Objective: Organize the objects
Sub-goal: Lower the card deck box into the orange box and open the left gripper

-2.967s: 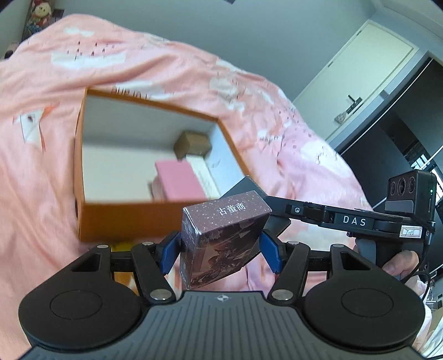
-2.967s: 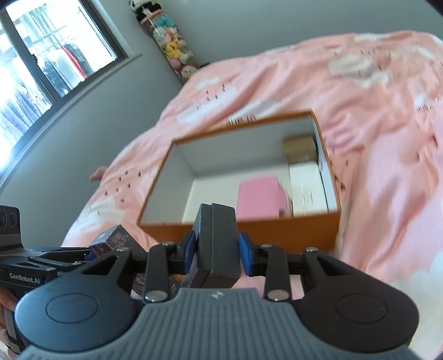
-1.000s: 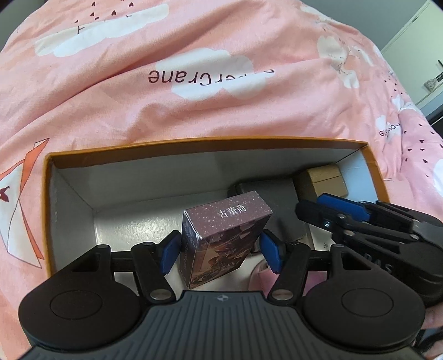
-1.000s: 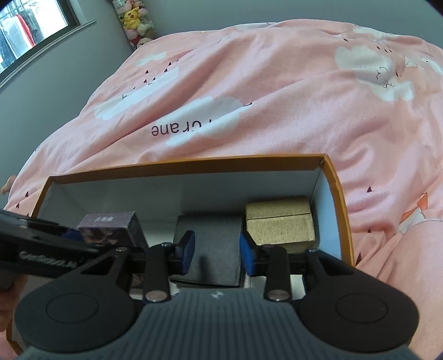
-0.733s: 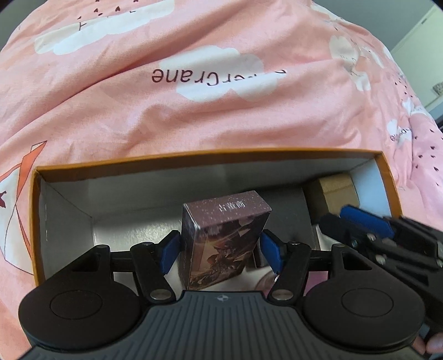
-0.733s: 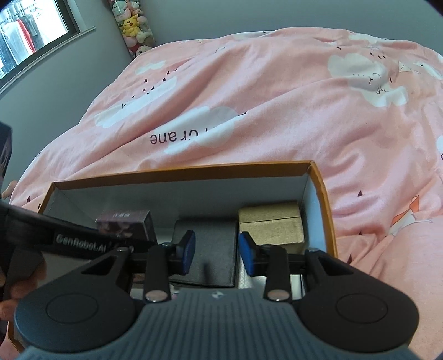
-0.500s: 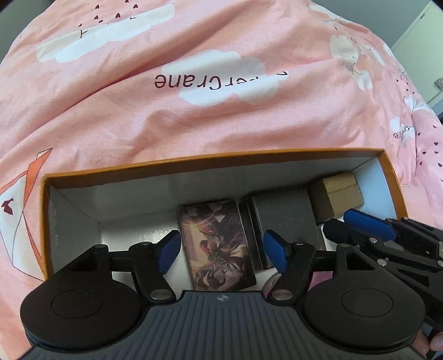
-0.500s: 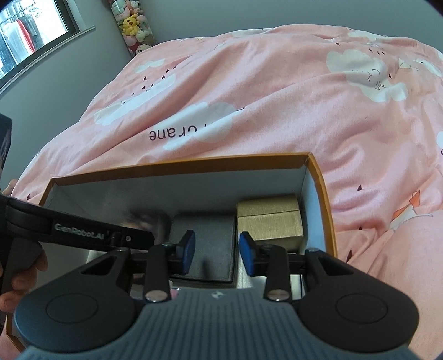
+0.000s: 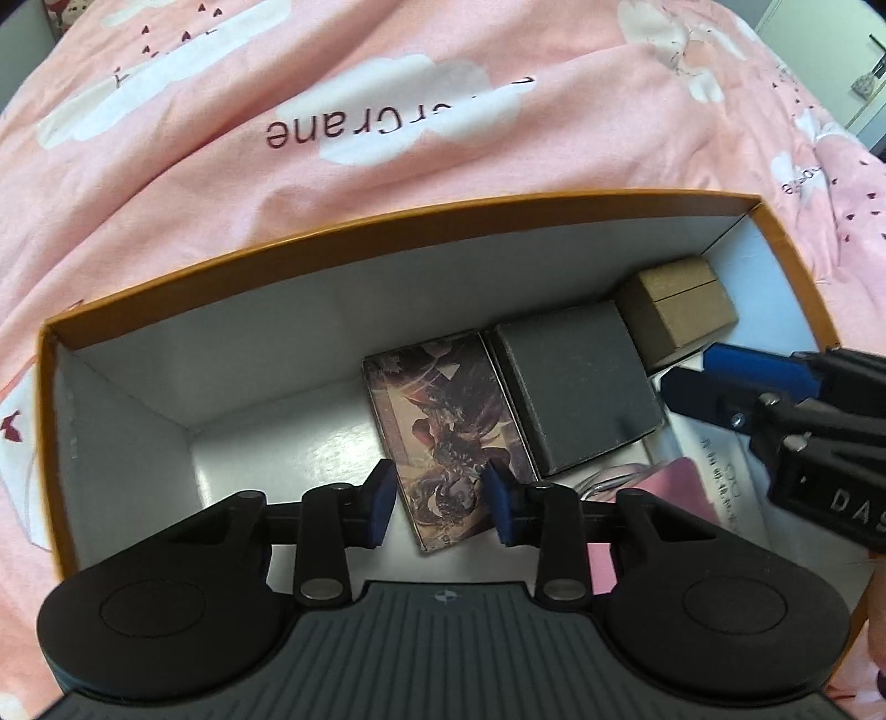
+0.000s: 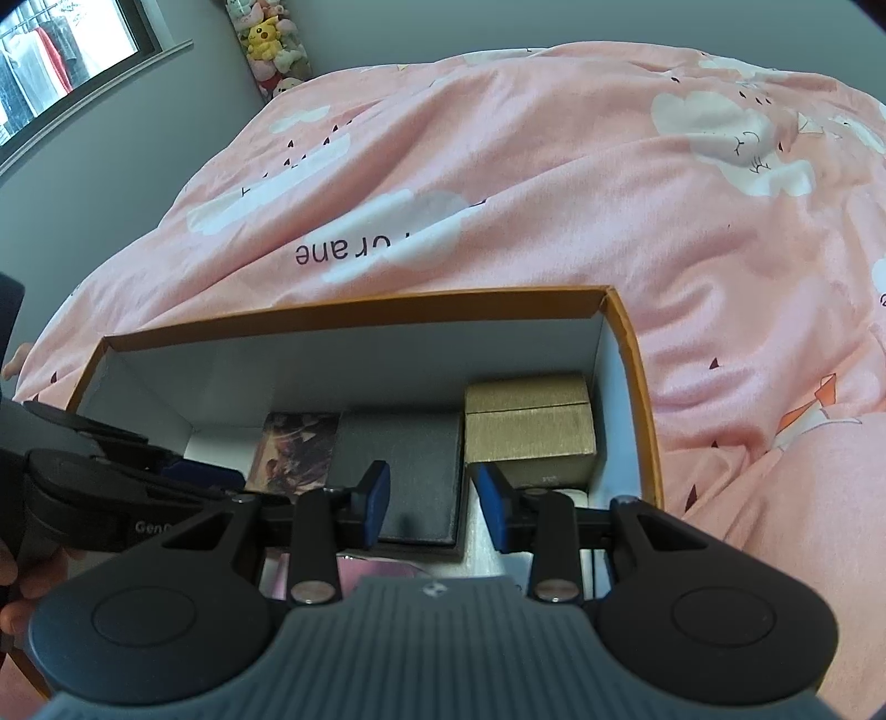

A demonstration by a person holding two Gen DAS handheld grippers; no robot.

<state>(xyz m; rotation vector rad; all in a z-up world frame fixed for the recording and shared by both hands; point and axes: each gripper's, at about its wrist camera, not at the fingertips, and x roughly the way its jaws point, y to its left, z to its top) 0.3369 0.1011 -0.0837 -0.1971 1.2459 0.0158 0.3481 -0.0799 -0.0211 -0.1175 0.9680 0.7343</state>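
Observation:
An orange box point(image 9: 332, 235) with a white inside lies on the pink bedcover. In it an illustrated card box point(image 9: 443, 432) lies flat beside a dark grey box point(image 9: 576, 382) and a brown cardboard box point(image 9: 678, 318). My left gripper point(image 9: 440, 507) is open and empty, just above the card box. My right gripper point(image 10: 426, 495) is open and empty above the dark grey box point(image 10: 410, 471); it also shows at the right of the left wrist view point(image 9: 720, 385). The card box point(image 10: 293, 448) and brown box point(image 10: 529, 426) show in the right wrist view.
A pink item point(image 9: 695, 487) and a white box with print point(image 9: 714, 459) lie at the box's near right. The pink bedcover point(image 10: 498, 194) surrounds the orange box point(image 10: 354, 315). Plush toys point(image 10: 266, 39) and a window point(image 10: 61, 61) stand far back.
My left gripper opened and let the card box fall flat into the orange box beside the dark grey box. My right gripper had released the dark grey box earlier and stays open above it.

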